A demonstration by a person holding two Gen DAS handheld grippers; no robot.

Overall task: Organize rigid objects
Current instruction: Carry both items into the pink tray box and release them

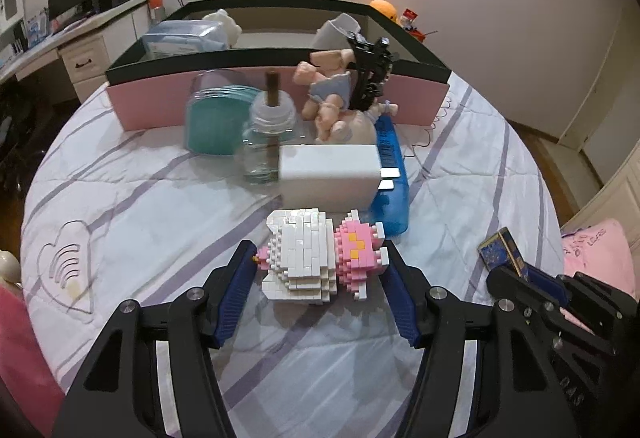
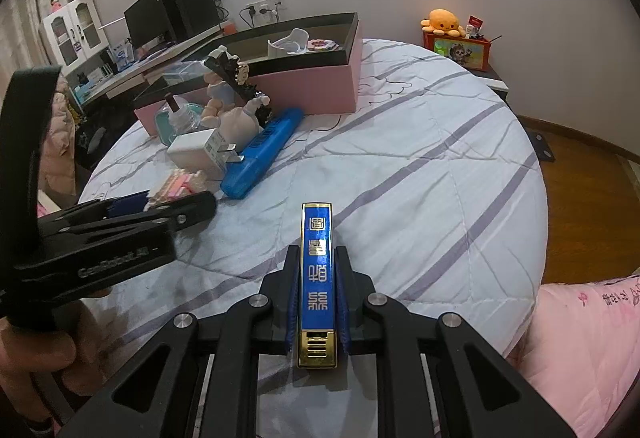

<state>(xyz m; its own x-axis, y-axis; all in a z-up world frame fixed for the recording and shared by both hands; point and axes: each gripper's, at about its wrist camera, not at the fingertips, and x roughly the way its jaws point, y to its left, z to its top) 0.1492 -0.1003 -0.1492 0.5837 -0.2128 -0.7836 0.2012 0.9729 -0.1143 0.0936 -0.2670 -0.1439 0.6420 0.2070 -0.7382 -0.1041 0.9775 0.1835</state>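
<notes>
Left gripper, spread, straddles the brick figure at lower centre; right gripper pinches the blue box. Hard squeezing could break bricks apart.

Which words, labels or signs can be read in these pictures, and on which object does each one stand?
"GenRobot.AI", embossed and blurred, so the reading is uncertain: on the side of the left gripper.
Four gold seal-style characters on the blue and gold box held by the right gripper: too stylised to read.
Print on the white charger: too small.
Writing on the pink cloth: blurred.
</notes>
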